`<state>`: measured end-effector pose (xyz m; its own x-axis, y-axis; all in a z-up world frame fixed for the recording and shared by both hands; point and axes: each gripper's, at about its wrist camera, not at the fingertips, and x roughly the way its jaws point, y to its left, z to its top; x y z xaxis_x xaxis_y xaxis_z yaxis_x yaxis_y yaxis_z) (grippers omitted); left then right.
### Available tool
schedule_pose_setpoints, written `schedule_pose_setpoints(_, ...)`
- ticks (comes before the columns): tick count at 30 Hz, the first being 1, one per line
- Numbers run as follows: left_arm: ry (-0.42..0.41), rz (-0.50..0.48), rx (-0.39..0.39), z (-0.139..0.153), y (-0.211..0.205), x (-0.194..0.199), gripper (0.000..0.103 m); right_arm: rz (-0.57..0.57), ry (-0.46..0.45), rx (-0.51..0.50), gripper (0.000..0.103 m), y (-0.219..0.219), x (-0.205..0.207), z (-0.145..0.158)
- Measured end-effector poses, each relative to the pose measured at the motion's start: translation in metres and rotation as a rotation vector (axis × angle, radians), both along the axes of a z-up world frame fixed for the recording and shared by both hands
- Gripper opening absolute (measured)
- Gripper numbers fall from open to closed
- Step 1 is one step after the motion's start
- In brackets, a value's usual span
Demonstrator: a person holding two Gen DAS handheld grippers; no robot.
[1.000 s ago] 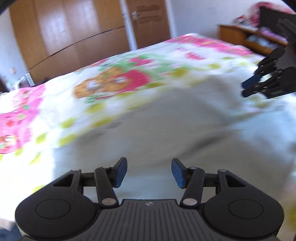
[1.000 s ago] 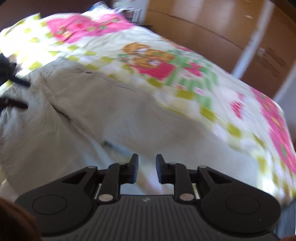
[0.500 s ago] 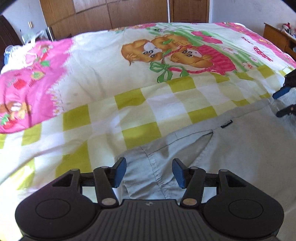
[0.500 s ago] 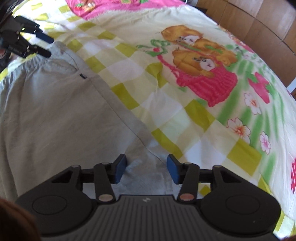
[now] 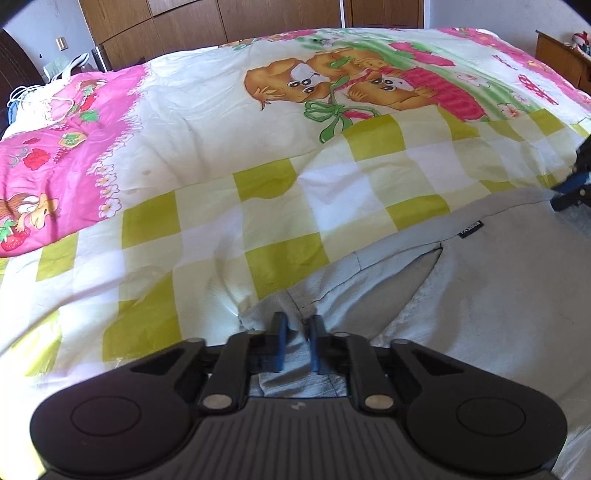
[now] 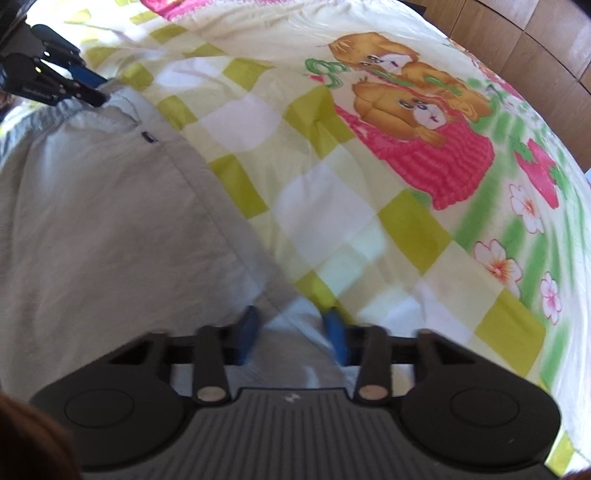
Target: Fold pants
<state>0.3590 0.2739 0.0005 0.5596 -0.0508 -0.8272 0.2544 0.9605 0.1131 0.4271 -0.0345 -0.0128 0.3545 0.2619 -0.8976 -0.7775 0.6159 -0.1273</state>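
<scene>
Pale grey cotton pants (image 5: 498, 295) lie spread flat on a bed, over a bedspread (image 5: 221, 147) printed with yellow-green checks, pink strawberries and two cartoon bears. In the left wrist view, the left gripper (image 5: 295, 343) has its jaws drawn close together on a bunched corner of the pants near the waistband edge, with a fold of fabric pinched between the blue pads (image 5: 279, 341). In the right wrist view, the right gripper (image 6: 291, 336) straddles the edge of the pants with its jaws clearly apart; cloth sits between them but is not yet clamped. That view is blurred with motion, so the exact contact is hard to make out

A small dark label (image 5: 471, 229) sits on the hem near a pocket slit (image 5: 432, 266)

What could go wrong, as a judgement: the left grip seems to catch only a small pucker of fabric, so a lift could let it slip out, or could raise one layer and leave the other on the bed. If the right jaws shut on the bedspread along with the pants, the cover would be dragged up too. Uneven lifting between the two hands would skew the fold and leave wrinkles

Around the bed: a brown wooden wardrobe (image 5: 258, 22) behind it, white cloth and cord (image 5: 51, 88) heaped at the far left, and a wooden shelf (image 5: 561, 59) at the far right. None of these lies in the way; only the loose, soft bedspread under the pants is likely to interfere
</scene>
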Motion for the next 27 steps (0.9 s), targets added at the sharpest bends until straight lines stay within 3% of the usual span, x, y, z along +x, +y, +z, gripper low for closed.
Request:
schedule_pose_setpoints(1,-0.007,0.005,0.007,0.001,-0.001,-0.001,0.019,-0.006,-0.001,0.003,0.002,0.001,-0.002,0.001)
schedule_pose_setpoints(6,-0.058,0.014,0.026,0.018,-0.003,-0.012,0.017,-0.046,-0.081,0.039,0.002,0.0,-0.02,0.021)
schedule_pose_setpoints(10,-0.142,0.01,-0.013,0.051,-0.002,-0.049,0.016,-0.066,-0.176,0.143,0.002,-0.014,-0.055,0.072)
schedule_pose_setpoints(14,-0.265,0.02,-0.131,0.089,0.008,-0.127,0.016,-0.011,-0.26,0.253,0.002,-0.03,-0.139,0.135)
schedule_pose_setpoints(17,-0.309,0.034,-0.204,0.098,0.011,-0.198,0.016,0.024,-0.287,0.284,0.002,-0.041,-0.217,0.159)
schedule_pose_setpoints(20,-0.275,0.062,-0.193,0.074,0.01,-0.255,0.017,0.015,-0.212,0.282,0.002,-0.043,-0.278,0.151)
schedule_pose_setpoints(24,-0.155,0.122,-0.188,0.022,0.014,-0.29,0.017,0.023,-0.096,0.186,0.002,-0.024,-0.325,0.086)
schedule_pose_setpoints(27,-0.147,0.138,-0.184,0.011,0.018,-0.311,0.017,0.04,-0.051,0.125,0.002,-0.011,-0.338,0.045)
